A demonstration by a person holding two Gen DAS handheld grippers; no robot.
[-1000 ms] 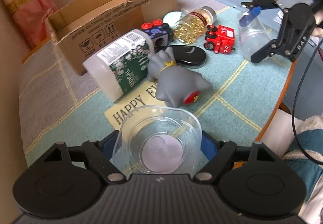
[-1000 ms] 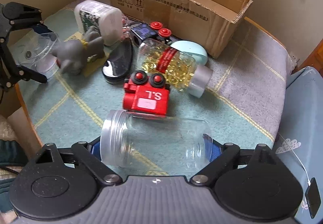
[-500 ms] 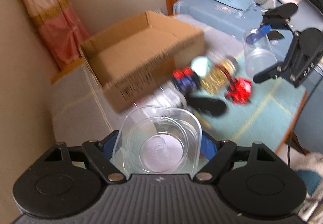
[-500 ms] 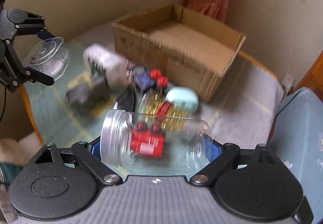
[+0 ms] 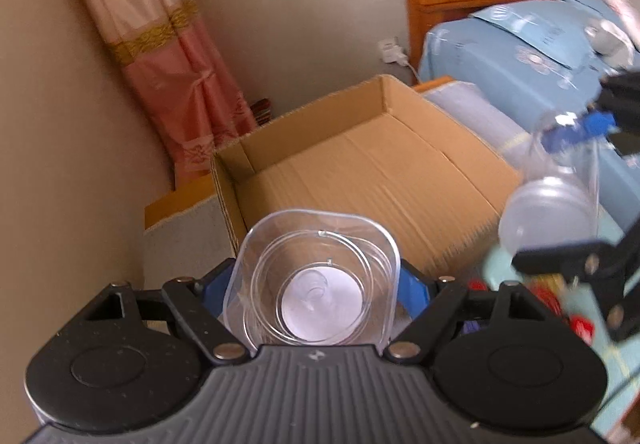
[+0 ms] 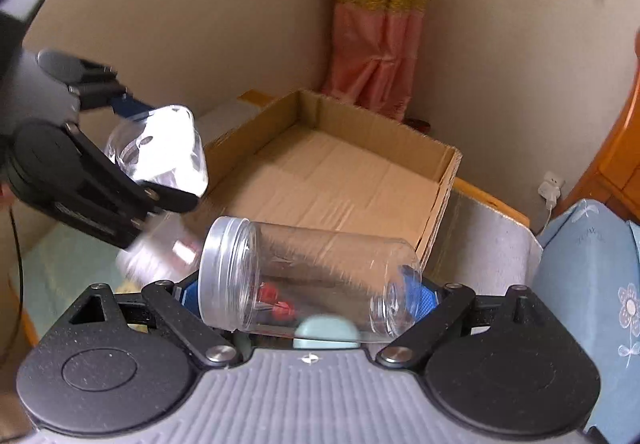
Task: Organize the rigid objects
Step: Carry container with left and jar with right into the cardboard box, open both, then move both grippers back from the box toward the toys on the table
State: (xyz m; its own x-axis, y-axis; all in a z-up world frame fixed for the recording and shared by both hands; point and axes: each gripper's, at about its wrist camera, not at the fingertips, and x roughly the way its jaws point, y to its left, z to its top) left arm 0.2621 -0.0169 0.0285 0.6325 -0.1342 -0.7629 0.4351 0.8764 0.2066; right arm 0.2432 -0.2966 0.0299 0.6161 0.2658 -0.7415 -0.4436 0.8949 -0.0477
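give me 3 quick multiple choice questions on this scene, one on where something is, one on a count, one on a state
1. Where is the open brown cardboard box?
A. ahead of both grippers
B. on the bed
C. on the floor

2. How many clear plastic containers are being held?
A. none
B. one
C. two

3. How does the round clear plastic jar lie in the right gripper?
A. upright
B. on its side
C. lidded

A: both views look into it.
C: the left gripper clamps the square clear plastic jar, the right the round one.
B: its open mouth points left.
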